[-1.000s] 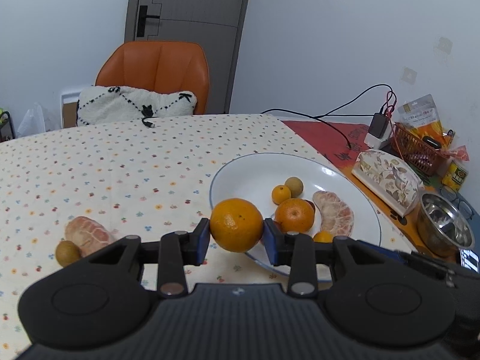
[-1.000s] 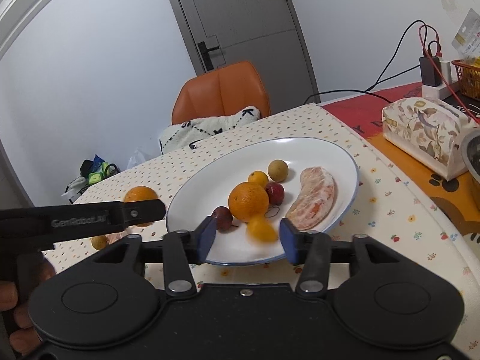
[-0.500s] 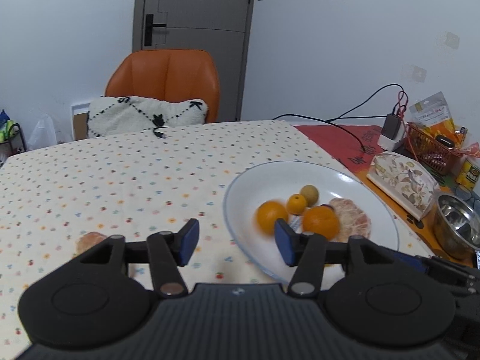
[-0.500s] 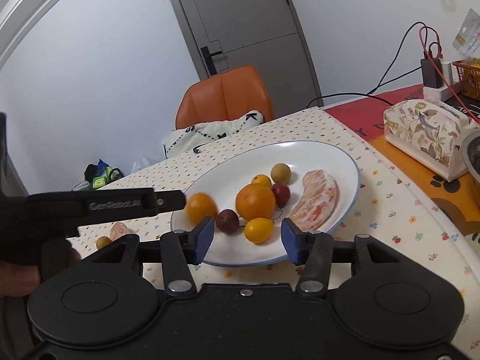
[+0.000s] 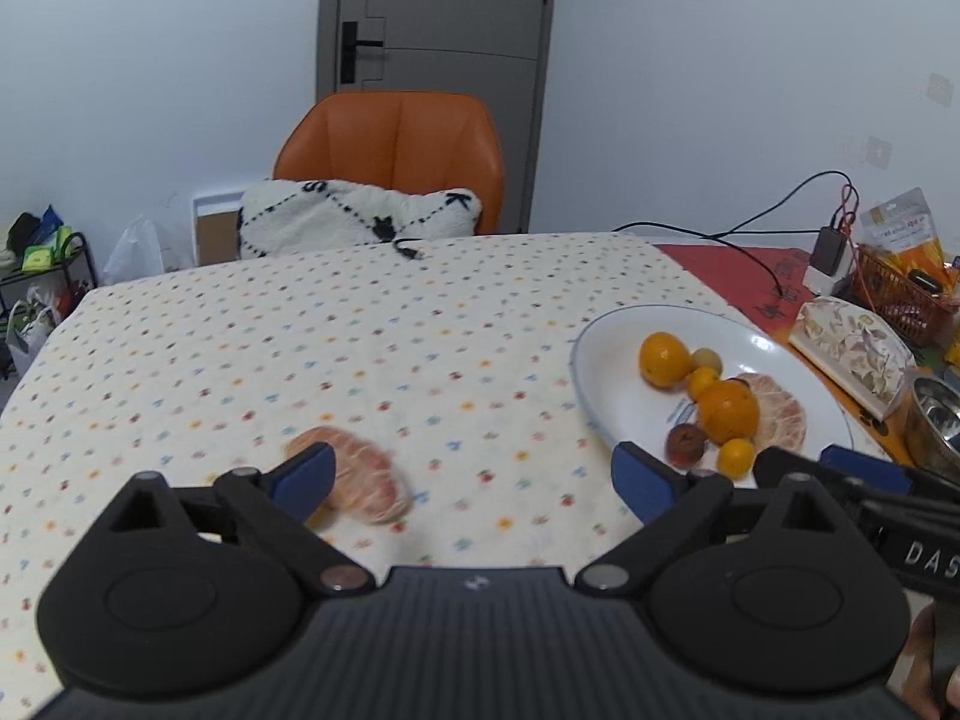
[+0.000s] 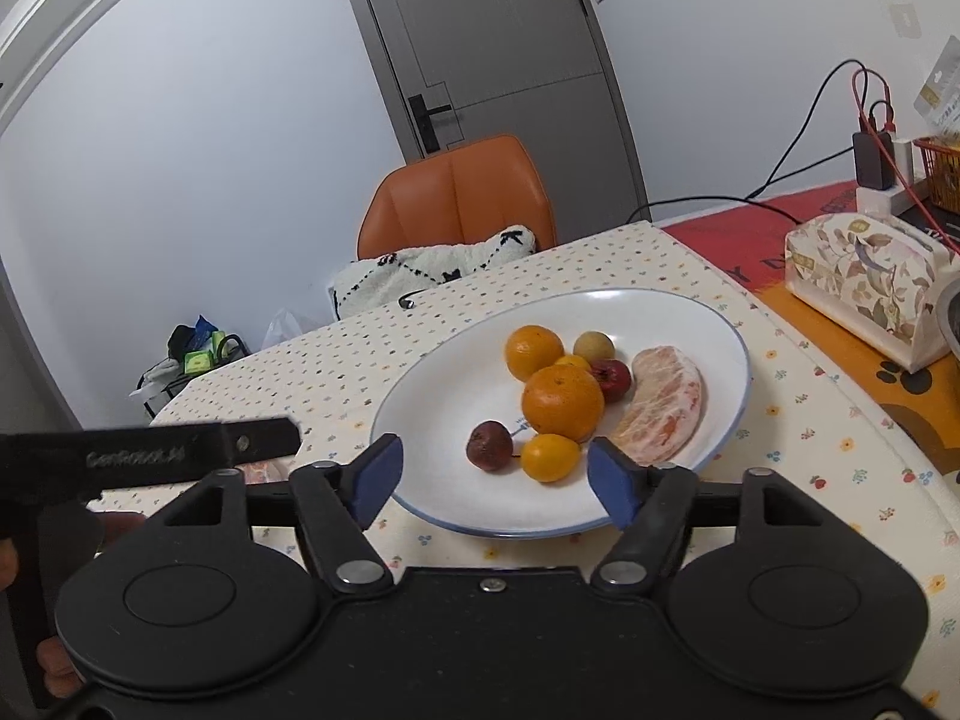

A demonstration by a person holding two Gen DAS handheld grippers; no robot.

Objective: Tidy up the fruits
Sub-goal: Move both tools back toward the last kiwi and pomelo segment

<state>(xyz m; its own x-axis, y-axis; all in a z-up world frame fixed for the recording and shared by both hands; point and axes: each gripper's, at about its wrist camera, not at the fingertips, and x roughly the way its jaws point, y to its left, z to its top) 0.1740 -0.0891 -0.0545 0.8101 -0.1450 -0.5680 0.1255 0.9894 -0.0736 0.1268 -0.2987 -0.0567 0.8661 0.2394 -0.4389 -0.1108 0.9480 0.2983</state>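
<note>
Dotted cloth is covering the bench (image 5: 372, 348) where I'm sorting fruit, with an orange chair (image 5: 390, 150) and a grey door sitting behind it.

Peeled pomelo segment (image 5: 366, 474) is lying loose on the cloth, well apart from the white plate (image 5: 606, 360), and it's coming through a bit blurry. There's something small and yellowish tucked right beside it under the left finger, but I can't tell what it is. My left gripper (image 5: 471, 474) is hanging over the segment with its jaws spread wide and nothing in them; the segment is sitting close to the left blue pad rather than centred. So I'm reading this as the step of lining up on the next stray piece.

On the plate I'm seeing two oranges (image 6: 561, 402), another pomelo segment (image 6: 663, 411), a couple of small yellow citrus (image 6: 549, 456), two dark red fruits (image 6: 489, 445) and a pale round one. My right gripper (image 6: 492, 477) is parked at the plate's near rim, jaws apart, holding nothing.

Next move, I'm thinking: shifting the left gripper leftward so the segment is sitting between the pads, dropping down, then closing gently. It's looking soft, so squeezing hard is probably going to mash it.
</note>
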